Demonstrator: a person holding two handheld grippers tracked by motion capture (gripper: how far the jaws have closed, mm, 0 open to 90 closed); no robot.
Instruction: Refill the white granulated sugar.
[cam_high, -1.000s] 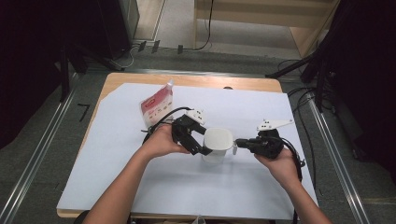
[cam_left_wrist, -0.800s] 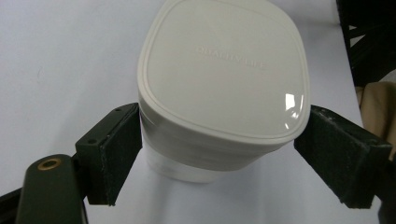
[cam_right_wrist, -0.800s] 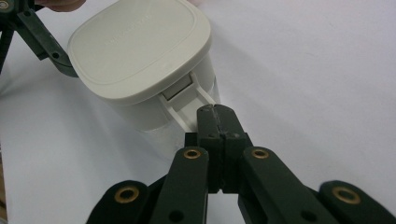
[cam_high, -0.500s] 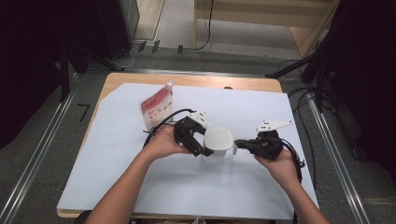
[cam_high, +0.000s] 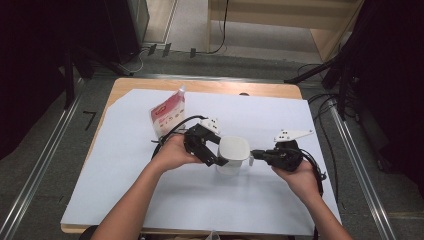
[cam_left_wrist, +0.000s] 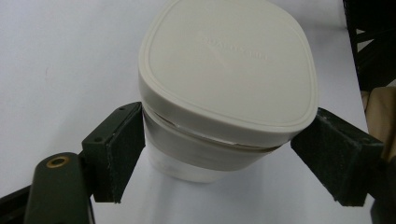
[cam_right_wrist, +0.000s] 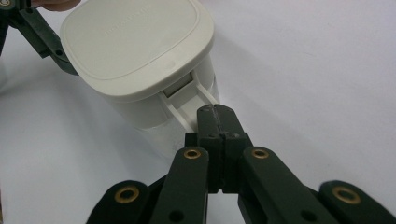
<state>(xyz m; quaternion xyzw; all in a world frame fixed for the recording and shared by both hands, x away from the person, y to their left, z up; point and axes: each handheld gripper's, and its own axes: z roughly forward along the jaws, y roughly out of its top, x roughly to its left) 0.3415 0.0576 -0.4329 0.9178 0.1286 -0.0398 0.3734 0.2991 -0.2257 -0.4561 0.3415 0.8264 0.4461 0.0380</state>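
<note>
Frame centre: white lidded container (cam_high: 233, 154) on the table sheet (cam_high: 300, 120). Left gripper (cam_high: 212, 156) level, jaws clamping its body. Right gripper (cam_high: 256, 154) level, jaws pressed together at the handle (cam_right_wrist: 194, 100). Lid embossing unreadable.

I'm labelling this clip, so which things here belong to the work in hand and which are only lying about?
In use:
- white lidded container
- left gripper, jaws either side of the container's body
- right gripper, shut on the container's handle

Lying about:
- red and white pouch, back left on the white sheet
</note>
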